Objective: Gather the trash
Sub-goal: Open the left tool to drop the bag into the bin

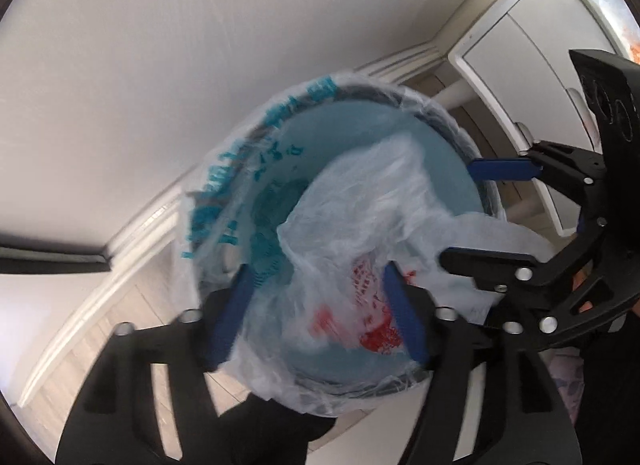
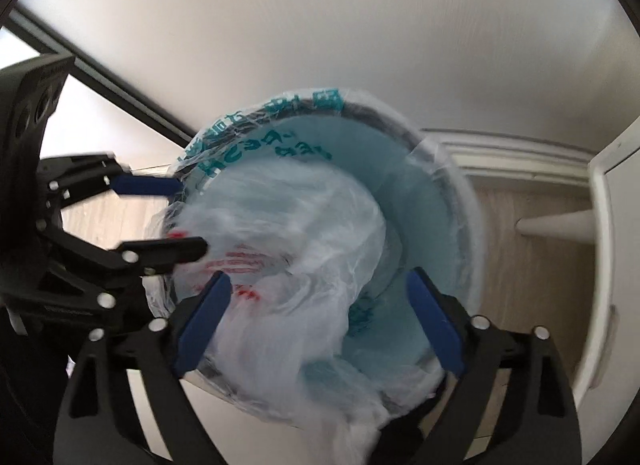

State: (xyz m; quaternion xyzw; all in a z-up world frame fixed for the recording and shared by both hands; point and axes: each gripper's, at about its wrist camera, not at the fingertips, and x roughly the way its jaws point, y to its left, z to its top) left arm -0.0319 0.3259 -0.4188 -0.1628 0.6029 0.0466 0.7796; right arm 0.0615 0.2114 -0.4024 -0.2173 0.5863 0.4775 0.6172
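White wall behind lined bin point(image 1: 224, 193); both tongs point(image 1: 320, 317) point(image 2: 320, 333) released around white bag point(image 2: 288, 225).

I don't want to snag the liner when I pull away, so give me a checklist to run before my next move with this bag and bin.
1. Left tongs open: ok, spread wide.
2. Right tongs open: ok, spread wide.
3. White crumpled plastic bag with red print over the round dark-rimmed bin: ok.
4. Bag fully inside the bin: not ok, it bulges up and spills over the near rim.
5. Clear liner with teal print folded over the rim: ok on the far side, near side hidden.
6. Bag free of both tongs' pads: cannot tell, blurred.
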